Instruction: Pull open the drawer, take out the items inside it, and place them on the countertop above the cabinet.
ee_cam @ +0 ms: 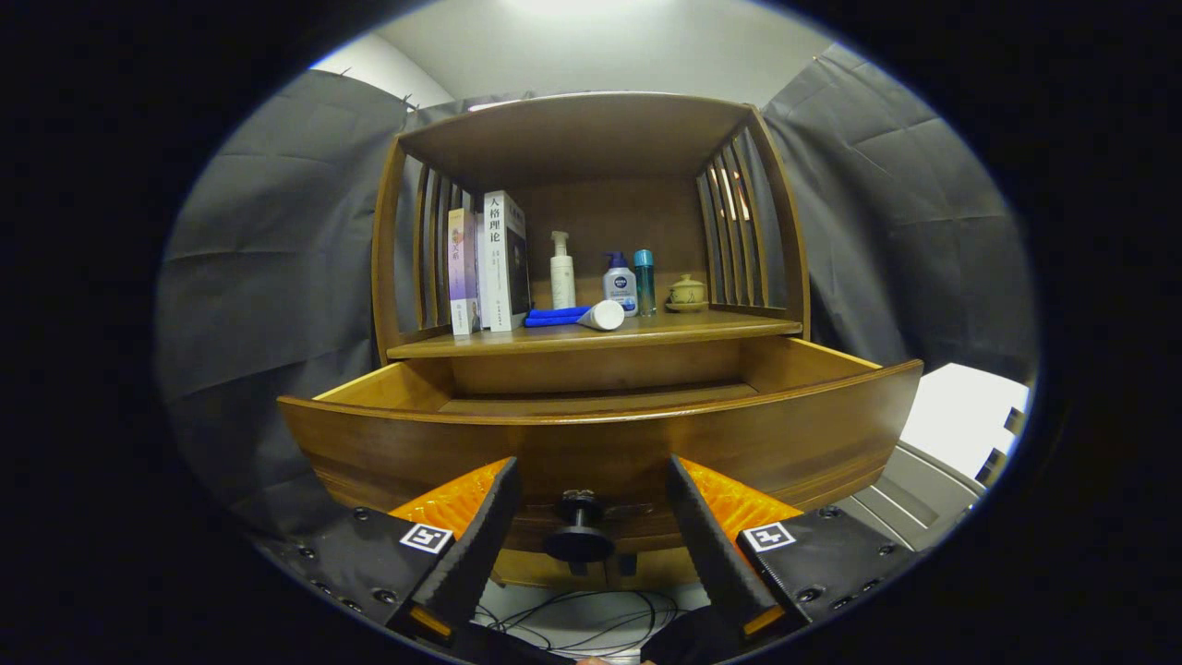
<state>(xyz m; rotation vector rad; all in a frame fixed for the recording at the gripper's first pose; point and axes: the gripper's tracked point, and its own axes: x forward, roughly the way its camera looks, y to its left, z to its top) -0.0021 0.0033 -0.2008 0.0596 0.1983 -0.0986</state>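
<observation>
- Drawer [600,443] – pulled well out of the wooden cabinet [591,139], front panel close to the camera; judging by that, the pull step looks done. Interior seen at a shallow angle: only the far wall and a strip of the floor show, no items visible from here, can't tell what's inside.
- Left to right on the surface [739,325] above the drawer:
- two books [488,263] upright against the left slats, prob. leaned there so they don't tip.
- blue cloth [557,316] folded flat, just right of the books.
- white pump bottle [562,271] upright behind the cloth.
- white tube [602,316] lying on its side, touching the cloth's right end, in front of the bottles.
- white bottle w/ blue cap [620,284] upright, then a teal bottle [645,283] just beside it.
- small lidded cup on a saucer [687,294] near the right slats.
- Bare surface remains along the front edge and to the right – likely drop spot for drawer items.
- Knob [579,528] on the drawer front sits between the fingers, touching neither.
- Gripper [588,554]: fingers spread wide, holding nothing, one each side of the knob, low against the drawer front.
- Next, as I judge it: lift above the front panel, tilt down to see into the drawer; risk is clipping the panel's top edge on the way up.
- Cables [582,623] on the floor below the drawer, under the fingers.
</observation>
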